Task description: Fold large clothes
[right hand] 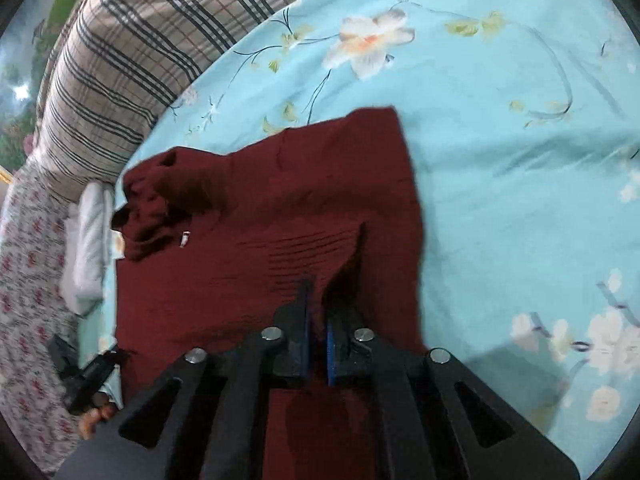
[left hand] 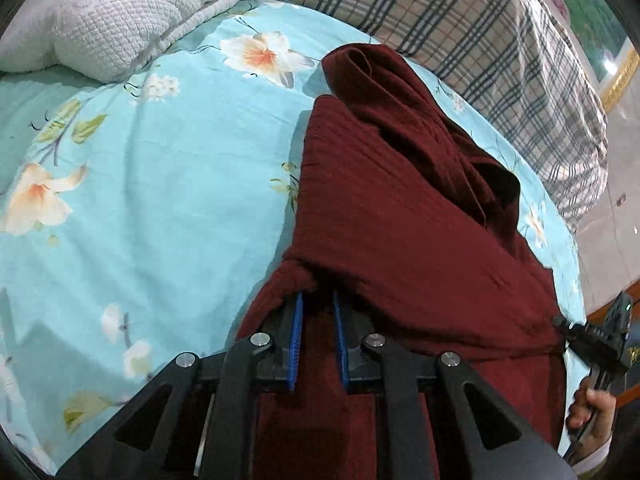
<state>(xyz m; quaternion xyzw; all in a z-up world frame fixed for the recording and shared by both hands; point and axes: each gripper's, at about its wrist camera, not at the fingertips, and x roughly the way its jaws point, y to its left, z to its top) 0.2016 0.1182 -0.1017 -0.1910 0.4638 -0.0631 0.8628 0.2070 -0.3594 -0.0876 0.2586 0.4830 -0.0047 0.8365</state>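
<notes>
The dark red garment [left hand: 400, 216] is a thick ribbed knit, heavy-looking and soft. It lies on the bed near the edge where the plaid quilt [left hand: 500, 40] is heaped, with one part doubled back over the body in a long loose roll. In the right wrist view [right hand: 260, 208] its far end is bunched and wrinkled, with a small white tag showing, while the side toward the open bed runs fairly straight.

Both tools are closed on its near hem. The left hand-held gripper [left hand: 318, 308] pinches a gathered tuck of cloth between its blue pads [left hand: 298, 336], and the right hand-held gripper [right hand: 316, 312] clamps a raised ridge of the knit. This looks like the start of a fold, with the near hem taken up at two points. The next move probably calls for lifting both points together, keeping the hem taut between them, and carrying it toward the bunched far end without dragging the layer underneath.

Around it spreads the light blue floral bedsheet [left hand: 160, 200], and a white textured blanket [left hand: 120, 20] sits at the far corner.
</notes>
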